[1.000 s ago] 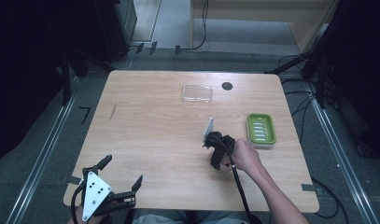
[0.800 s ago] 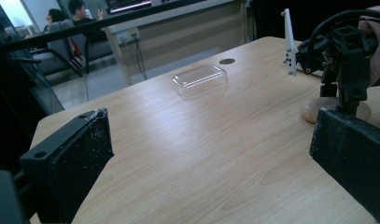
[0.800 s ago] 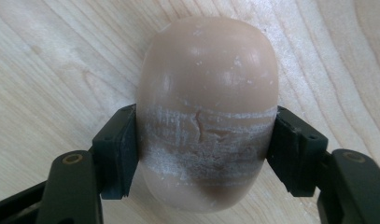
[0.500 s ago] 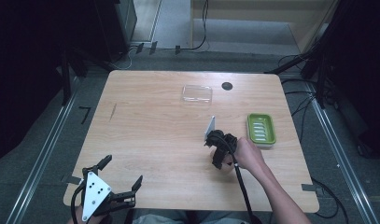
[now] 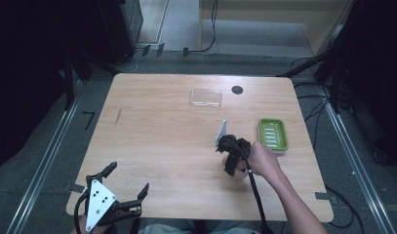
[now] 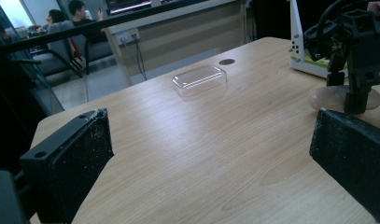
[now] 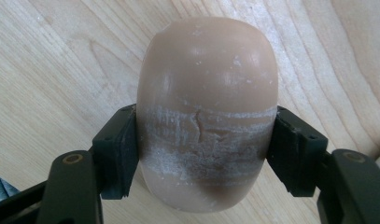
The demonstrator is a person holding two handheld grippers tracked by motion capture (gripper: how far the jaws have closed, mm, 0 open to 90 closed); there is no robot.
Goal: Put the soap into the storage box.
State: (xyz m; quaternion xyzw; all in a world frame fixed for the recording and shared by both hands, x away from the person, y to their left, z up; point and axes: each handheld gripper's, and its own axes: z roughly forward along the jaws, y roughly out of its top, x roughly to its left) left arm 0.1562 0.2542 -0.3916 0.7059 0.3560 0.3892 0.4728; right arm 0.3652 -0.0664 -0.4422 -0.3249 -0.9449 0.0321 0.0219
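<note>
both fingers of the right gripper clamp the soap bar.

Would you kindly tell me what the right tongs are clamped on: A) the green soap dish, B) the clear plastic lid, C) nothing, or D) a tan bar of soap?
D: the right tongs press both sides of the tan bar of soap, above the wooden table.

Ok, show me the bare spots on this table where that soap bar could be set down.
The whole left half of the table is bare wood, from the far edge to the left tongs at the near corner. The near-right corner is bare too. It is crowded around the right tongs gripping the soap bar, between the green soap dish and clear lid.
</note>
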